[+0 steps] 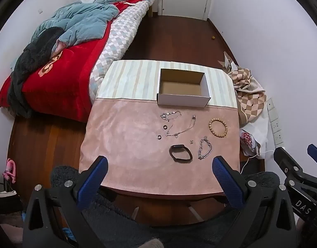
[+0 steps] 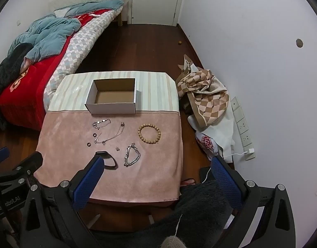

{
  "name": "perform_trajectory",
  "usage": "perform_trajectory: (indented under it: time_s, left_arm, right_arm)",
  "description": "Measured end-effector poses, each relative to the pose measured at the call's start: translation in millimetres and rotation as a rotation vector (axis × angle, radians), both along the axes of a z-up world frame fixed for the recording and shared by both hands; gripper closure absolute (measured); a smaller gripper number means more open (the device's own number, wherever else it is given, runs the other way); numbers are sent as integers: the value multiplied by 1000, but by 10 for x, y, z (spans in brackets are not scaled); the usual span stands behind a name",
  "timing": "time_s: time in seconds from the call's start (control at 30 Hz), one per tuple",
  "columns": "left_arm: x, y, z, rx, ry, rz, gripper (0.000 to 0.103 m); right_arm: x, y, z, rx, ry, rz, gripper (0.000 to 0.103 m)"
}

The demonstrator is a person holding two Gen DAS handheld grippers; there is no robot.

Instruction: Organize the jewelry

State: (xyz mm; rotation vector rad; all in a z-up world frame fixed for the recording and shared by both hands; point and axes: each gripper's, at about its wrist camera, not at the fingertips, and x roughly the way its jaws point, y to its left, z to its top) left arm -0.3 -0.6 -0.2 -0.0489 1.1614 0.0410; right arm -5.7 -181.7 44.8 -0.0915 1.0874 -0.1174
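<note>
Both claws are spread wide, nothing held, hovering off the near edge of the table [image 2: 154, 188].

Left gripper [image 1: 159, 169]: fingers frame the lower centre of its view. Right gripper [image 2: 158, 170]: same pose in its own view.

All jewelry lies loose on the pink cloth, ahead of both claws, none in the box [image 2: 112, 97] yet. The box is open and empty, sitting past the jewelry on the striped half, upper centre of frame.

Nearest pieces:
- black band [image 1: 180, 153]: just ahead of the left claw, slightly right of its centreline, long axis running left-right across frame. In the right wrist view it is half hidden behind the left finger.
- silver chain bracelet [image 2: 132, 155]: dead ahead of the right claw, between its fingertips in frame, long axis running near-to-far with a slight tilt.
- bead bracelet [image 2: 149, 133]: further out, right of centre.
- thin chains [image 1: 180, 128], two small rings [image 1: 165, 126] and a tiny item, probably an earring [image 2: 117, 148]: mid-cloth, too small to resolve.

Judgement: left takes the band, right takes the chain bracelet; each then carries forward to the box.
</note>
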Motion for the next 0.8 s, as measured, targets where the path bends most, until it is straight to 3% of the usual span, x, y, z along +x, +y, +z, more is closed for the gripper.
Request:
perform_trajectory:
  time_s: [0.8]
  left_arm:
    - [16,65,5,-9,-7,-2,0]
  right_arm:
    - [-11,-3,15,6,-11,-1,0]
